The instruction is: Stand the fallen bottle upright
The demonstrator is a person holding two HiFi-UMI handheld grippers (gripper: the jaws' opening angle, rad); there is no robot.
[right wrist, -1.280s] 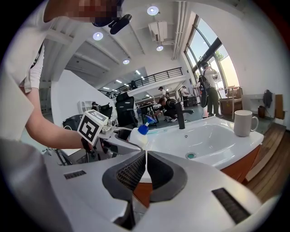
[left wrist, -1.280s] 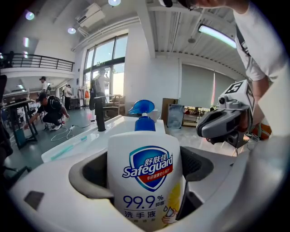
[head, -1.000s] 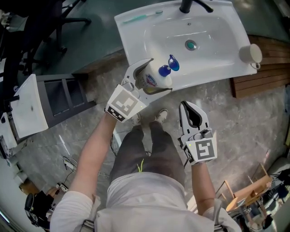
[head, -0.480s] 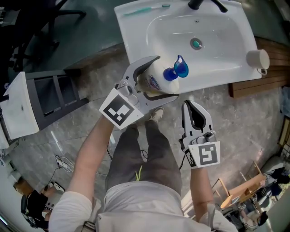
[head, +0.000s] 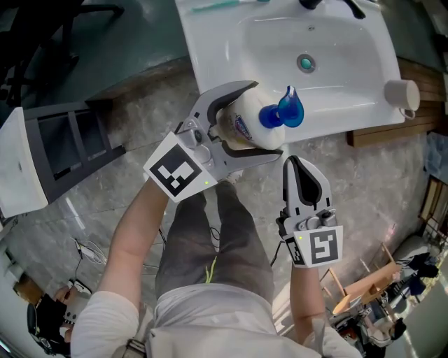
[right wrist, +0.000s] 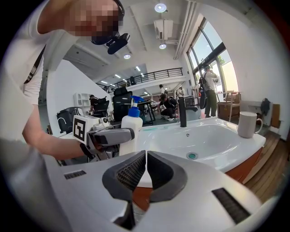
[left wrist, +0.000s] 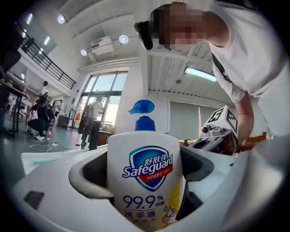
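Note:
A white soap bottle (head: 246, 126) with a blue pump top (head: 281, 113) and a Safeguard label (left wrist: 147, 168) is held in the air near the front edge of the white washbasin (head: 210, 49). My left gripper (head: 253, 120) is shut on the bottle's body, and the pump points up in the left gripper view. In the right gripper view the bottle (right wrist: 130, 131) stands upright in those jaws. My right gripper (head: 299, 168) hangs lower, in front of the basin, shut with nothing in it.
A white mug (head: 402, 93) stands on the basin's right rim, a teal toothbrush (head: 213, 5) lies on its back left corner, and a black tap (right wrist: 182, 112) rises behind the drain (head: 306, 63). A grey shelf unit (head: 66, 140) is on the floor at left.
My left gripper has lifted the bottle higher and a little to the right, nearer the camera. The right gripper stays shut and has barely moved.

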